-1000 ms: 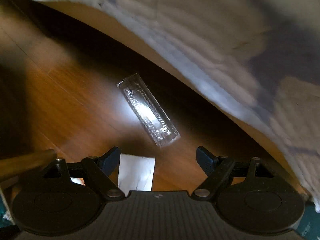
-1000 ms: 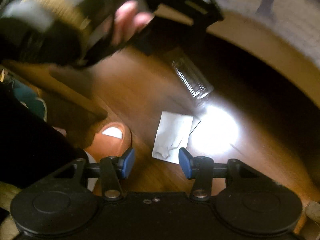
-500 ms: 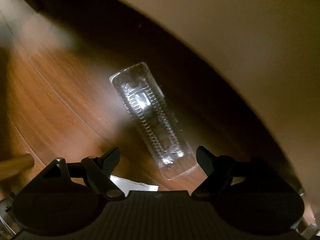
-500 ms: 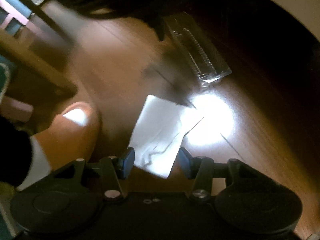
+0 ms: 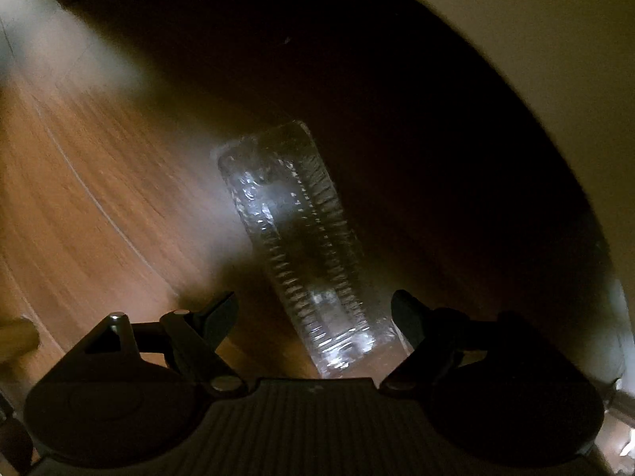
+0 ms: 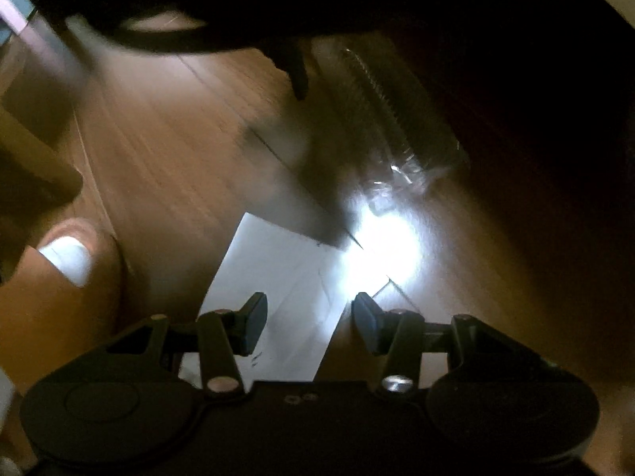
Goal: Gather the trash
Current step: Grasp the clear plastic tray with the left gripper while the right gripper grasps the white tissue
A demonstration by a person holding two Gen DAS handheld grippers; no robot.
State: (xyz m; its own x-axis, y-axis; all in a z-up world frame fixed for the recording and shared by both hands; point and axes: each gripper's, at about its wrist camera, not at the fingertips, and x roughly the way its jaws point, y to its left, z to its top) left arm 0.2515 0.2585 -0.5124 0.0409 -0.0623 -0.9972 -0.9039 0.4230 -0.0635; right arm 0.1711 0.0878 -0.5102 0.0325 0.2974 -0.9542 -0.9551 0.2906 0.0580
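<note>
1. Wooden plank floor (image 5: 91, 214) carries a clear ribbed plastic tray (image 5: 301, 246) and a white paper sheet (image 6: 285, 277), just beside each other
2. Both have loomed larger since a second ago, so pickup looks near
3. Left tongs (image 5: 313, 317) spread over the tray's near end; right tongs (image 6: 309, 317) spread over the paper, nothing gripped

Glossy ribbed clear plastic tray (image 5: 301, 246), matt white paper (image 6: 285, 273), smooth polished wood floor (image 5: 79, 214)

Black right claw (image 6: 309, 319), blue pads, silver screws.
</note>
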